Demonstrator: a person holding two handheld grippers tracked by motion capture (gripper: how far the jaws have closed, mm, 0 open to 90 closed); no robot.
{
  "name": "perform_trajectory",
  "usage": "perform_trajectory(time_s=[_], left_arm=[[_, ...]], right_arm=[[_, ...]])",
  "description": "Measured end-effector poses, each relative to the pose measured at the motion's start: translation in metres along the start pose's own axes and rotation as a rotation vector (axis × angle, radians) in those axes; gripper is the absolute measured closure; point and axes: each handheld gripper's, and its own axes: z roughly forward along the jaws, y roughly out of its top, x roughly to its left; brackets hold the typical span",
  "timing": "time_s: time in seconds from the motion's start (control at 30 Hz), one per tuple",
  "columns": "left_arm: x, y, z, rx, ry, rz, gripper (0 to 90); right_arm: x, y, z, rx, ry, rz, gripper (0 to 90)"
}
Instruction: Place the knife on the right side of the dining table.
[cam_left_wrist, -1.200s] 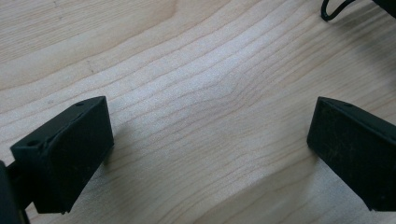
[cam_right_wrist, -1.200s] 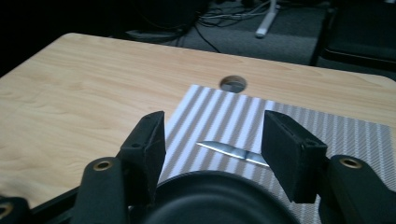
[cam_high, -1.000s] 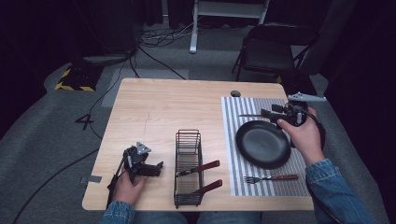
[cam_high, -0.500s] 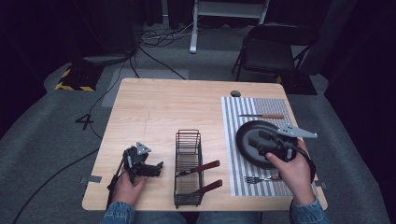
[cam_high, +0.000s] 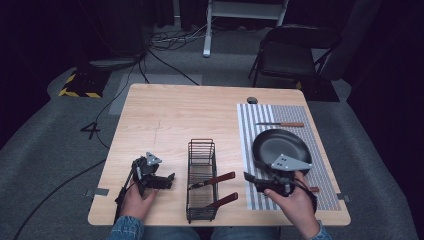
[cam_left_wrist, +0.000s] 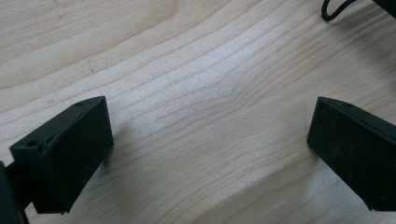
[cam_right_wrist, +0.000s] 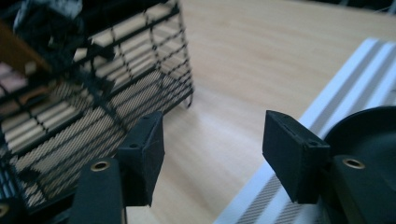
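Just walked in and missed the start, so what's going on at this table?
A person sits at a wooden table with a gripper in each hand. The right gripper hangs open and empty at the near edge of the striped mat, between the black pan and the wire basket, which holds two red-handled tools. The left gripper rests open on bare wood. A knife lies on the mat beyond the pan.

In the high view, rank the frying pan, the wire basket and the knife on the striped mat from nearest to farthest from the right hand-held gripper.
1. Frying pan, just behind the right hand-held gripper, on the striped mat.
2. Wire basket, to its left at mid-table.
3. Knife, at the mat's far end beyond the pan.
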Motion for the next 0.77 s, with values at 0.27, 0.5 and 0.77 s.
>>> perform_trajectory(time_s=[0.27, 0.5, 0.77], left_arm=[[0.000, 0.000, 0.000, -0.002, 0.004, 0.004, 0.4], [0.000, 0.000, 0.000, -0.002, 0.003, 0.004, 0.4], [0.000, 0.000, 0.000, -0.001, 0.002, 0.002, 0.4]], right_arm=[[0.026, -0.033, 0.040, 0.131, 0.065, -0.057, 38.1], [0.038, -0.052, 0.060, 0.175, 0.088, -0.086, 37.7], [0.049, -0.052, 0.066, 0.196, 0.072, -0.160, 35.8]])
